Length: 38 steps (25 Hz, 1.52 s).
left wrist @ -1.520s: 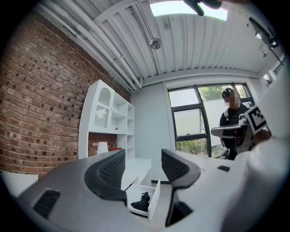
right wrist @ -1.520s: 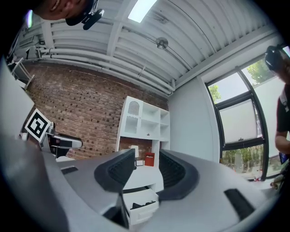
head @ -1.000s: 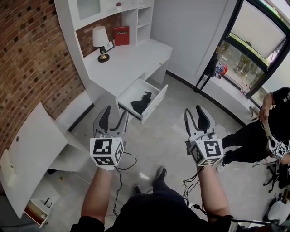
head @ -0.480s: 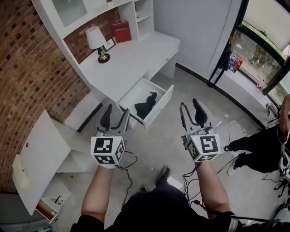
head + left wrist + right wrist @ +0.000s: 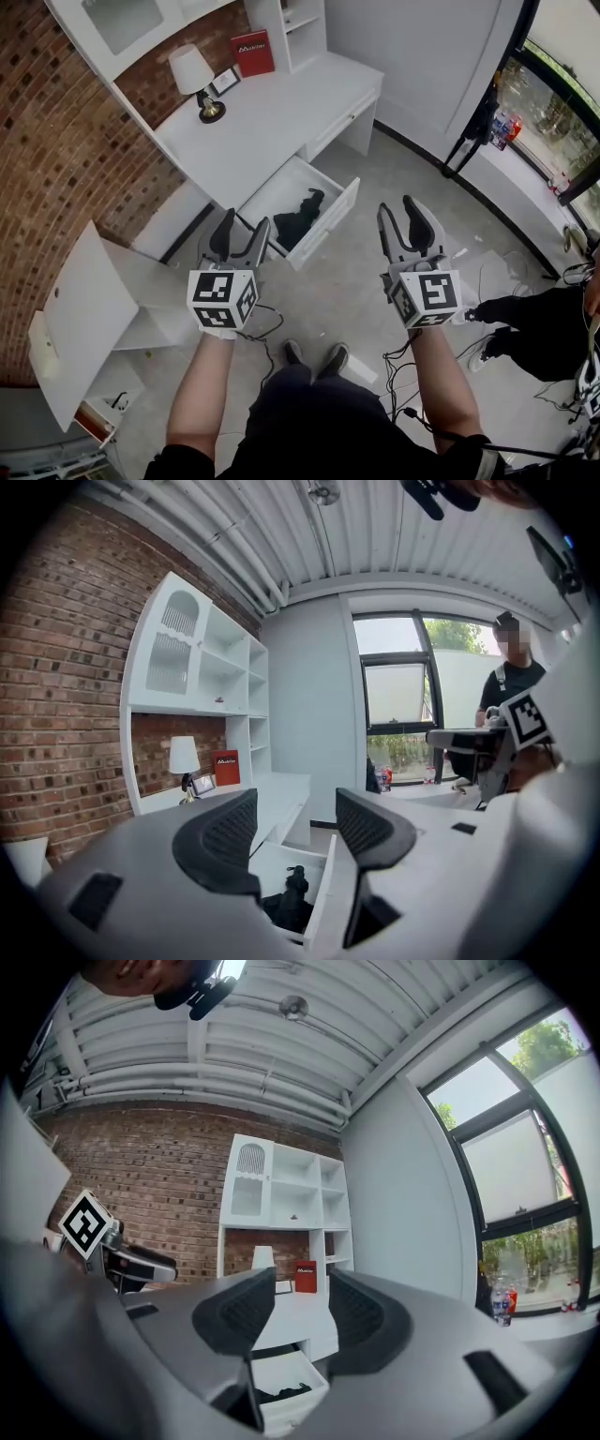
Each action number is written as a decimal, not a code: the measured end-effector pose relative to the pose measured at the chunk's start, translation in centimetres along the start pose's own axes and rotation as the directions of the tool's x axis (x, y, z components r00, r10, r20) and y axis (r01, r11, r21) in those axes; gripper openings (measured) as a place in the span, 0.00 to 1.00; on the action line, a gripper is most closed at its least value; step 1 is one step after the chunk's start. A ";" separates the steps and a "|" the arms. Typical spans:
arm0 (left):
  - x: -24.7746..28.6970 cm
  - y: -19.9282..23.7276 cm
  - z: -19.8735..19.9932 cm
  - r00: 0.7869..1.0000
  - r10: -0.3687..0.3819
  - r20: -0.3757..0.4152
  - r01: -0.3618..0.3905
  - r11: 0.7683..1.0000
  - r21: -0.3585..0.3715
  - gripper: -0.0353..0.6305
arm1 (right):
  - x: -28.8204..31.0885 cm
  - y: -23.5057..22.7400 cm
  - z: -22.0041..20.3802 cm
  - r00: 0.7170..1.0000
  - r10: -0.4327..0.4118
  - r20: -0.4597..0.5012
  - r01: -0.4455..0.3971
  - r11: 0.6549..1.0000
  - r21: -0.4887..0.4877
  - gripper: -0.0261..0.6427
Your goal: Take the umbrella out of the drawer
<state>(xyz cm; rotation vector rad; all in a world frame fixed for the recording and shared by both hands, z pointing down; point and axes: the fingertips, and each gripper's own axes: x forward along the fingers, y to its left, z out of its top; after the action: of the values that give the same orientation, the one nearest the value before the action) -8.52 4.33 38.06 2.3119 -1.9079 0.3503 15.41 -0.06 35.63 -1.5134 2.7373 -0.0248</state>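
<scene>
Under the white desk (image 5: 272,122), one drawer (image 5: 326,228) stands pulled out over the grey floor (image 5: 375,178). Umbrella (image 5: 300,214) is inside it: a black bundle lying toward the drawer's right side, near the front panel. It looks folded, but it's too small in every view to be sure.

Left gripper (image 5: 242,228): jaws wide apart, nothing between the pads. It's held in the air, pointing toward the drawer's near left corner and not touching it. Its own view looks through the gap at the drawer and umbrella lower down, well apart from the pads.

Right gripper (image 5: 398,214): jaws apart too, nothing gripped. It's held over bare floor to the right of the drawer front. Its own view shows the drawer low in the gap, far off.

Both forearms reach out roughly parallel, marker cubes facing up to the head camera.

Desk top: lamp (image 5: 195,80) at the back, small picture frame (image 5: 223,82) just beside it, red book (image 5: 251,53) upright against the brick backing. Brick wall (image 5: 56,159) runs along the left. A white panel (image 5: 70,319) sits low left, tilted. Cables (image 5: 265,323) trail on the floor by the wearer's shoes (image 5: 311,353). A second person (image 5: 525,319) in dark clothes is at the right edge.
</scene>
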 end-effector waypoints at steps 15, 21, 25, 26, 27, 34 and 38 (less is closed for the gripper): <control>12.7 4.7 -5.0 0.991 -0.105 -0.082 0.104 0.994 -0.026 0.42 | 8.1 -3.4 -1.8 0.995 -0.074 -0.062 0.070 0.995 -0.068 0.30; 19.7 8.4 -8.6 0.970 -0.191 -0.153 0.187 0.982 -0.041 0.42 | 14.7 -3.3 -2.9 0.985 -0.135 -0.109 0.125 0.987 -0.096 0.30; 23.5 9.1 -11.0 0.943 -0.259 -0.209 0.253 0.966 -0.056 0.42 | 17.9 -3.6 -4.0 0.974 -0.177 -0.143 0.163 0.981 -0.104 0.30; 24.2 9.2 -11.5 0.936 -0.274 -0.219 0.267 0.962 -0.062 0.42 | 18.6 -3.7 -4.3 0.971 -0.186 -0.150 0.171 0.980 -0.104 0.30; 24.9 9.4 -12.0 0.930 -0.289 -0.228 0.280 0.957 -0.068 0.42 | 19.1 -3.7 -4.7 0.968 -0.194 -0.158 0.179 0.978 -0.104 0.30; 28.3 9.6 -16.7 0.871 -0.374 -0.320 0.370 0.926 -0.075 0.42 | 21.0 -4.7 -7.6 0.941 -0.260 -0.218 0.241 0.964 -0.111 0.31; 29.5 9.2 -20.6 0.837 -0.382 -0.392 0.390 0.918 -0.063 0.42 | 21.3 -5.4 -9.7 0.933 -0.265 -0.242 0.250 0.964 -0.093 0.31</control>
<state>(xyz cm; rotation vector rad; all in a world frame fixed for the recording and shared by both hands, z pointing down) -14.41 -20.55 65.01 2.3364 -1.2191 0.7248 8.46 -20.85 45.35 -2.0078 2.7185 -0.1486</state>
